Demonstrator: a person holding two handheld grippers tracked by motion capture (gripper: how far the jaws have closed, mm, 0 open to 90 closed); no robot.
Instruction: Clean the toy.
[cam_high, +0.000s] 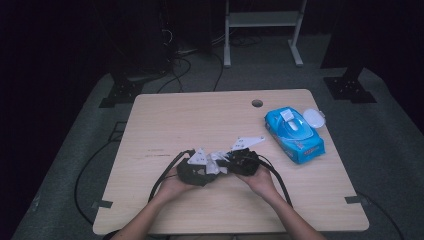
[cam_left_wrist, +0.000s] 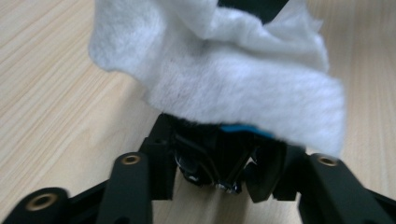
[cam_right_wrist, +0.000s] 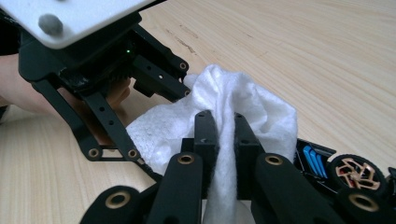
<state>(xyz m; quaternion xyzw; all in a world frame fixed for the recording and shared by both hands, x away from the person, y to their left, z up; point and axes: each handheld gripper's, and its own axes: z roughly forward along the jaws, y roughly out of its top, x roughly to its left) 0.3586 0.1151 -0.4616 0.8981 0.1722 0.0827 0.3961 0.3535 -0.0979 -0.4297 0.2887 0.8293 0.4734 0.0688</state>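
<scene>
High view puts your left gripper (cam_high: 206, 170) at mid-table, meeting the right one over a small bundle. Left gripper view shows its jaws partly open either side of a dark toy car (cam_left_wrist: 215, 158), which sits low on the table (cam_high: 200, 115) under the white wipe (cam_left_wrist: 233, 79). Whether the pads actually press on the car is hard to tell, as the cloth hides the contact. Your right gripper (cam_right_wrist: 220, 121) is closed tight on a fold of the wipe, draped over the car. You appear to be cleaning the car. Next, steady it firmly with the left, then drag the wipe across its body. The blue wipes pack (cam_high: 295, 132) lies well apart at the right.
</scene>
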